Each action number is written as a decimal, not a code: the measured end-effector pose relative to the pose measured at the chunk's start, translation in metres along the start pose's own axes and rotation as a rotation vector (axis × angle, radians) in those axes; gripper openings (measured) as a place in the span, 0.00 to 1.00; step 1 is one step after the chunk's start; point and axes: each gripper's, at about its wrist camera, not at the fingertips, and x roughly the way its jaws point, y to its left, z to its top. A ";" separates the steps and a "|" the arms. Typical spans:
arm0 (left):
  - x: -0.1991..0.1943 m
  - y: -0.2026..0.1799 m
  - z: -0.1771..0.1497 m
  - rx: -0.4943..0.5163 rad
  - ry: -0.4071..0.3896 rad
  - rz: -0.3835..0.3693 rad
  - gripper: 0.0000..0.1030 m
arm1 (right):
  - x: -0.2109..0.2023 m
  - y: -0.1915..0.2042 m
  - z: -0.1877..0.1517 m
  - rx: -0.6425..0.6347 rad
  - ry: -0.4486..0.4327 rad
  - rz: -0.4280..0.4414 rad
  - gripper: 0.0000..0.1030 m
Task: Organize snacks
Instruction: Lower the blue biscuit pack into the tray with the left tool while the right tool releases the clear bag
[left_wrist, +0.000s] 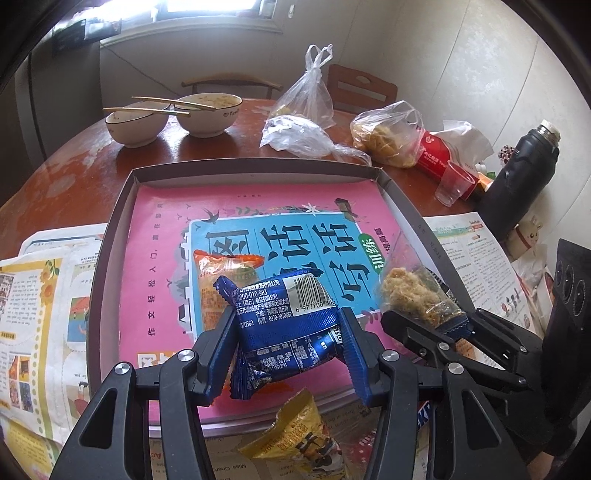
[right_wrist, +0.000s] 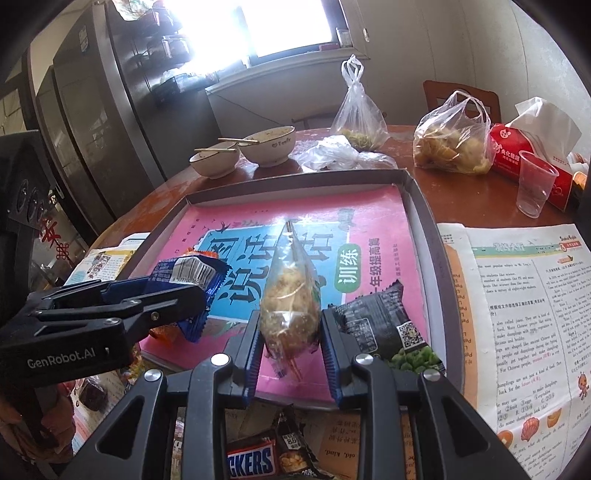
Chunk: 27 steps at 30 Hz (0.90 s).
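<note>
Left claw (left_wrist: 291, 343) clamped on blue pack (left_wrist: 288, 317), over tray (left_wrist: 110, 258) near-left; right claw (right_wrist: 290, 332) clamped on clear bag (right_wrist: 290, 295), long axis pointing far, over near-middle.

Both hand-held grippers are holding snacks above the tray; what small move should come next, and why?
Probably lower and release. The left hand-held gripper grips a blue packet, the right hand-held gripper a clear bag of crumbly snack, both above the tray lined with a pink book. An orange packet and a black packet already lie there, so setting these on bare pink beside them looks right.
</note>
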 end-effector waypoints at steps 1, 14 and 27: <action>0.000 0.000 -0.001 0.001 0.003 -0.004 0.54 | -0.001 0.001 -0.001 -0.003 0.000 -0.001 0.29; -0.001 -0.005 -0.006 0.008 0.004 -0.003 0.54 | -0.012 -0.006 -0.008 0.011 0.004 0.023 0.30; -0.004 -0.008 -0.009 0.012 0.010 -0.003 0.55 | -0.023 -0.013 -0.012 0.033 -0.010 0.033 0.31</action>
